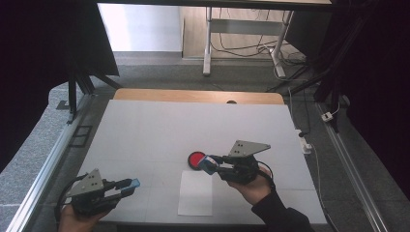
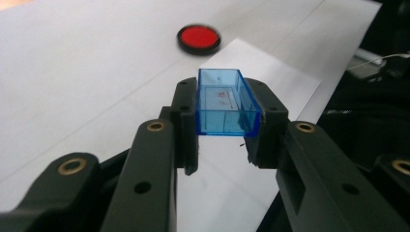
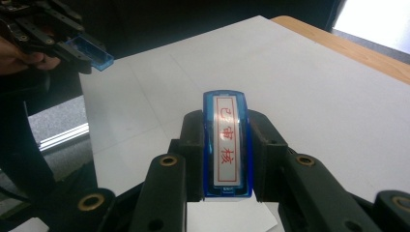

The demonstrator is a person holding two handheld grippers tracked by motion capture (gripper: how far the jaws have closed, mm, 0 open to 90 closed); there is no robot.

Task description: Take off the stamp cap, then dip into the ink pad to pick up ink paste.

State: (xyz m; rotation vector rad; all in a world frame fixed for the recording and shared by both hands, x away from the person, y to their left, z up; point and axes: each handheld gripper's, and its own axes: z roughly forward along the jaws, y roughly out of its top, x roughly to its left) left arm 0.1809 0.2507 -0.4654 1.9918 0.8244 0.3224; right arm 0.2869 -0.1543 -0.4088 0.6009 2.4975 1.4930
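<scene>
My left gripper is shut on a clear blue stamp cap, an open hollow box held above the table's near left part; the cap also appears far off in the right gripper view. My right gripper is shut on a blue stamp whose white label with red characters faces the camera. The stamp's tip hovers just right of a round red ink pad in a black case. A white sheet of paper lies below the stamp, near the front edge.
The table is covered in white, with a wooden strip along its far edge. An aluminium rail runs along the left side. Cables and a desk frame stand on the floor beyond the table.
</scene>
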